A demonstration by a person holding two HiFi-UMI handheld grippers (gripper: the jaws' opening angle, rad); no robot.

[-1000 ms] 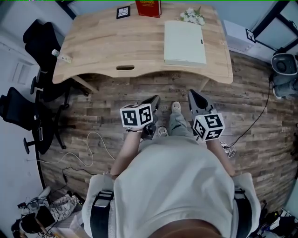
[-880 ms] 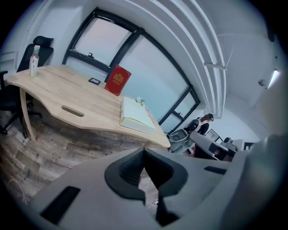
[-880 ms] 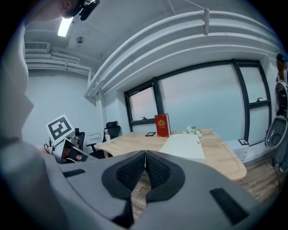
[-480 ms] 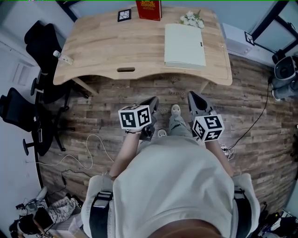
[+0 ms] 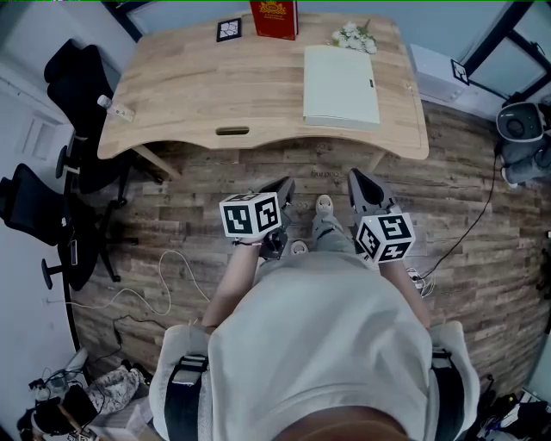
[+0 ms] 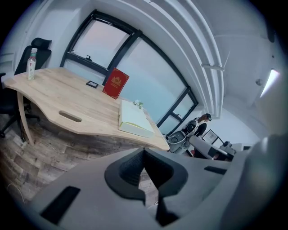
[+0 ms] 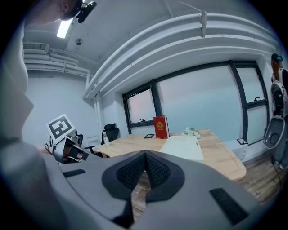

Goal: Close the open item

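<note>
Two grippers are held level with the person's waist, short of the desk [image 5: 198, 86] and well apart from it. The left gripper [image 5: 282, 189] is pressed together with nothing between its pads. The right gripper [image 5: 357, 183] is likewise pressed together and empty. Both are pointed toward the desk's near edge, over plank floor [image 5: 215, 172]; the person's shoes [image 5: 324, 204] are seen between them.

On the desk's right half a pale book [image 5: 341, 82] is laid flat, cover down, touched by neither gripper. At the desk's far edge a red book [image 5: 275, 15] is stood upright, with a square marker card [image 5: 228, 29] just left of it and a small bunch of white flowers [image 5: 355, 34] just beyond the pale book. A bottle [image 5: 115, 106] is laid at the desk's left end. Black office chairs [image 5: 73, 73] are parked left of the desk.
</note>
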